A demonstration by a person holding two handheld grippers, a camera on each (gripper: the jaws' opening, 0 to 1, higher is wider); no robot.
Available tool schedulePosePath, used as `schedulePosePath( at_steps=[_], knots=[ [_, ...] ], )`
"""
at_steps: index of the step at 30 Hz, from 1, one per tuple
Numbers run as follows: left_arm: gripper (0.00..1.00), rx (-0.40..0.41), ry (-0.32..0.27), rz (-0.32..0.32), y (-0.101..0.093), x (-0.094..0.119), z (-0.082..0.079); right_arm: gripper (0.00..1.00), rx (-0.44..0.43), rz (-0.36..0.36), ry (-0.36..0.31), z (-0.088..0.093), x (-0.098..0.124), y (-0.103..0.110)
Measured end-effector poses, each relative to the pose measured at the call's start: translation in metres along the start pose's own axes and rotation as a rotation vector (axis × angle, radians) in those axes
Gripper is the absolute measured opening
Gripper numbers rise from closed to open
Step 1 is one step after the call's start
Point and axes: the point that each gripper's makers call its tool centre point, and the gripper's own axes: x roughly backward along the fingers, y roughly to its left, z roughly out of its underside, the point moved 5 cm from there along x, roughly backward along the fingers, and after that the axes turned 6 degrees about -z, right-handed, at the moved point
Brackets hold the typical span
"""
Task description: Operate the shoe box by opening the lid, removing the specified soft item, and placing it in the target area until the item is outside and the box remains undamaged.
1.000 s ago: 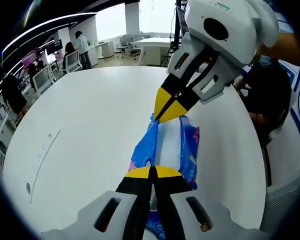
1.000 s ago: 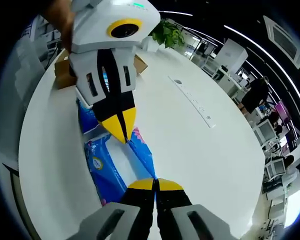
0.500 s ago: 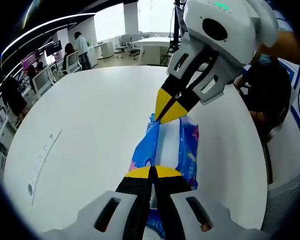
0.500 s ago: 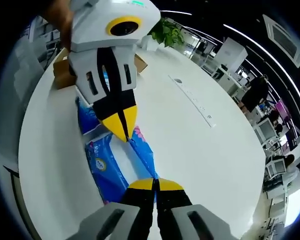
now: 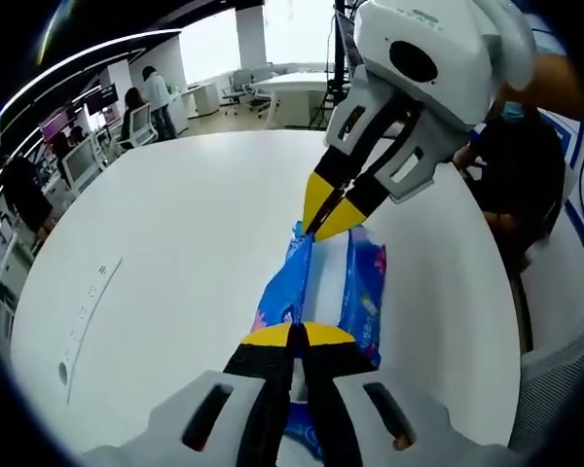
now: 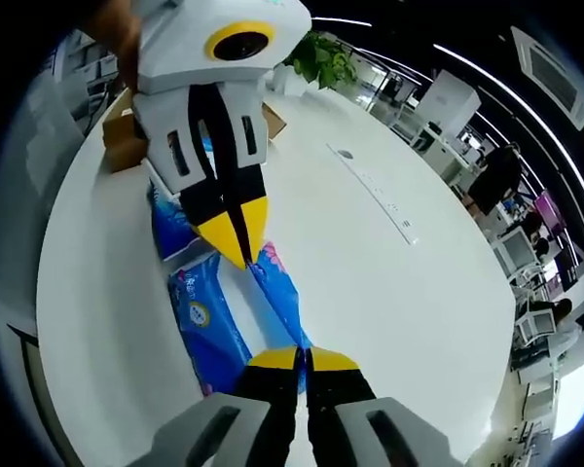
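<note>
Pack (image 5: 323,282): blue soft pack with a white middle, lying flat on the white bench (image 5: 175,233), out of the box (image 6: 127,136). In the right gripper view the brown cardboard box sits past the pack's far end, partly hidden behind the left tongs, near the bench edge. We have both tongs on the pack, one at each end. Left tongs (image 5: 297,336) are closed together, clamped on the pack's near end in the left gripper view. Right tongs (image 6: 303,358) likewise pinched on the opposite end; its yellow tips meet at the pack's edge. A power strip (image 6: 375,195) lies on the bench well apart from the pack.
</note>
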Motion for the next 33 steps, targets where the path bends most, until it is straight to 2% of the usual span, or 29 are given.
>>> schedulePosePath(
  at_steps=[10,19,33],
  knots=[
    [0.01,-0.025,0.012,-0.003,0.000,0.012,0.002,0.00,-0.011,0.003,-0.003,-0.003,0.011,0.002],
    [0.03,-0.018,0.003,-0.015,-0.001,0.031,0.005,0.04,-0.013,0.003,-0.003,-0.008,0.024,0.007],
    [0.13,0.031,-0.032,-0.032,-0.003,0.071,0.009,0.18,-0.053,-0.003,-0.024,-0.021,0.050,0.024]
  ],
)
